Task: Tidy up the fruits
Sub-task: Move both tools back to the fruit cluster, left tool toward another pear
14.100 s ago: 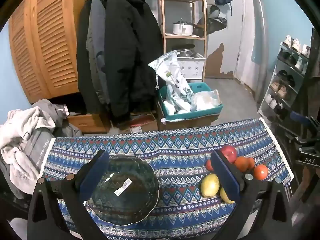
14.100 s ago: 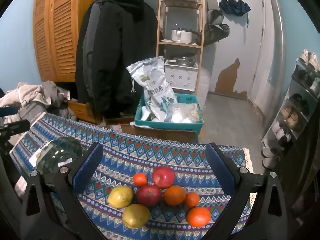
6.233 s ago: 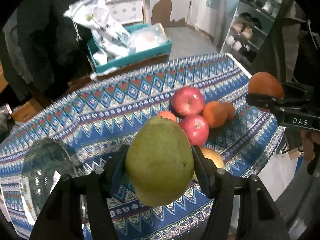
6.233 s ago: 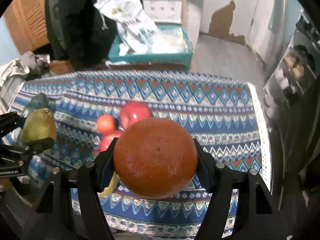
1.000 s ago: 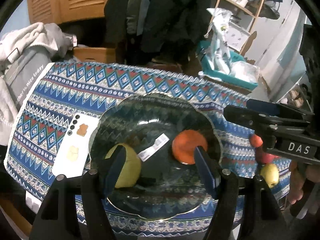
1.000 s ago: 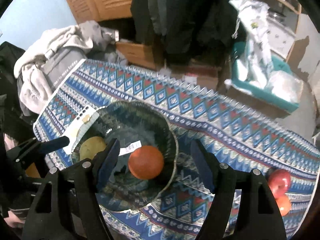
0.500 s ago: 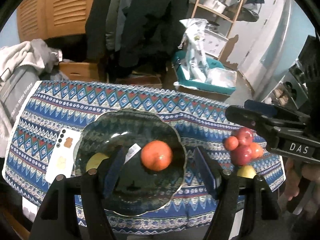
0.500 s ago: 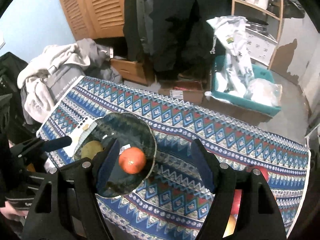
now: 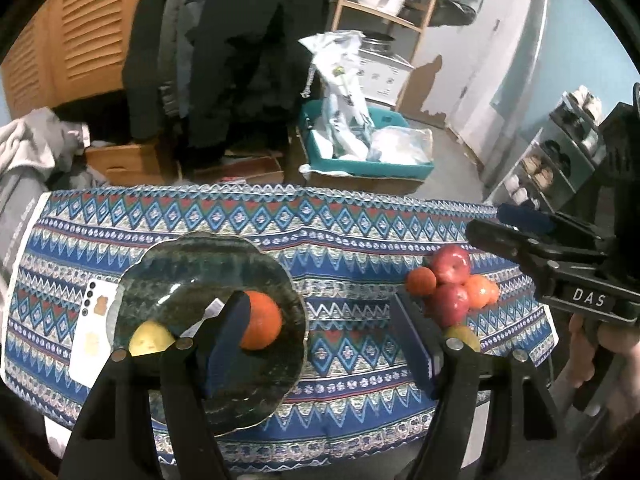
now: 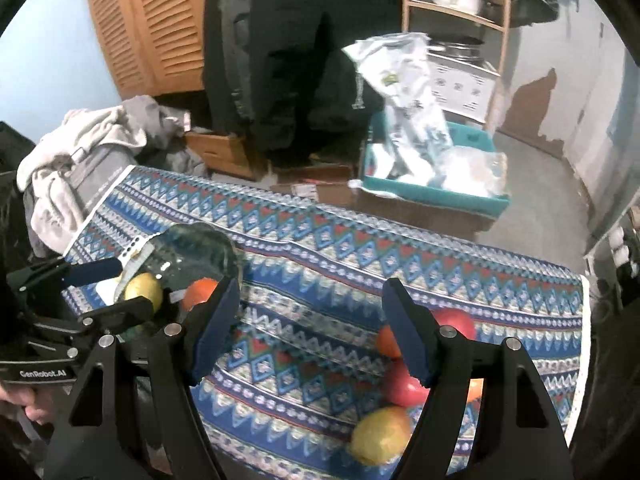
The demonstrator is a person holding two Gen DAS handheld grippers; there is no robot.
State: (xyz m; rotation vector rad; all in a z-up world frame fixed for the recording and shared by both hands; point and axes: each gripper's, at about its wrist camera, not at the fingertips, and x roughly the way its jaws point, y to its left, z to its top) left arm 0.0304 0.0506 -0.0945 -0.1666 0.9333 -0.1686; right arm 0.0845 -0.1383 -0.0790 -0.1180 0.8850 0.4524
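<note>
A dark glass bowl point(image 9: 200, 242) stands on the left of the patterned tablecloth. In it lie an orange point(image 9: 262, 320) and a yellow-green fruit point(image 9: 150, 340). My left gripper point(image 9: 320, 308) hovers above the bowl's right side, open and empty. At the right end of the cloth lies a pile of fruit: two red apples point(image 9: 450, 264), small oranges point(image 9: 420, 280) and a yellow fruit point(image 9: 462, 336). My right gripper point(image 10: 308, 292) hangs open and empty over the bare cloth between the bowl point(image 10: 192, 246) and the pile point(image 10: 402, 384). The yellow fruit point(image 10: 382, 436) lies nearest the front edge.
A white phone point(image 9: 92, 332) lies flat just left of the bowl. Behind the table stand a teal crate of bags point(image 9: 368, 160), hanging dark coats and wooden shelves. A heap of clothes point(image 10: 80, 148) is at the left, and a shoe rack point(image 9: 560, 152) at the right.
Both grippers have drawn up and away from the bowl and swung right, so the fruit pile has come into view. The orange and the yellow-green fruit stay in the bowl.
</note>
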